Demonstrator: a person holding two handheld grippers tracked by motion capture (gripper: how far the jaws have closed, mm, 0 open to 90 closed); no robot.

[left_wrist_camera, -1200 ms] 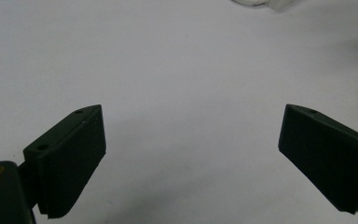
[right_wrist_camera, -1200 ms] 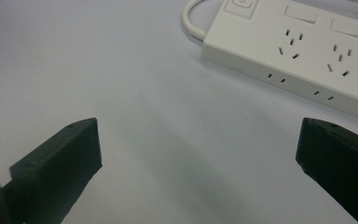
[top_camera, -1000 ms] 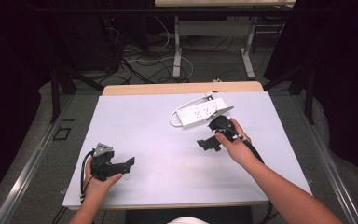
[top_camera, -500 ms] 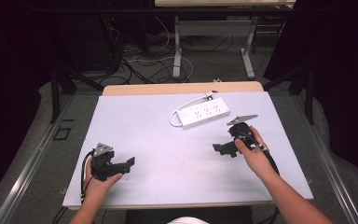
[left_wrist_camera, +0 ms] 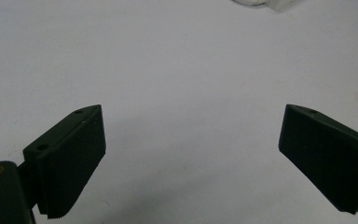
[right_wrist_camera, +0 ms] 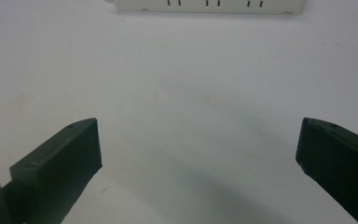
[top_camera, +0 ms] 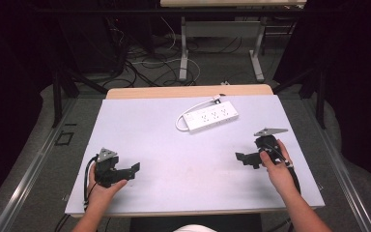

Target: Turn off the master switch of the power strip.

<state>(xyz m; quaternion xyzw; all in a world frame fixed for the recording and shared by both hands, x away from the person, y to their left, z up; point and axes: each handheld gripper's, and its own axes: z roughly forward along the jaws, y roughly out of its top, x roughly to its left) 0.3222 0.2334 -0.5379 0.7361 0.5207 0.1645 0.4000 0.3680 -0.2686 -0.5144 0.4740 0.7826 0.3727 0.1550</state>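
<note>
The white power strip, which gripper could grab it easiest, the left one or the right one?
Probably the right gripper. It sits nearer the power strip, and the right gripper view shows the strip straight ahead between its open jaws. The left gripper, also open, rests farther off, near the table's front corner.

Power strip (top_camera: 211,117) on table (top_camera: 174,145), far centre; left gripper (top_camera: 125,170) near left, right gripper (top_camera: 244,158) near right.

White power strip (top_camera: 211,117) lies flat on the counter (top_camera: 174,145), far centre, angled with its right end farther away. Sockets face up. Its white cord (top_camera: 193,107) loops along the far side.
</note>
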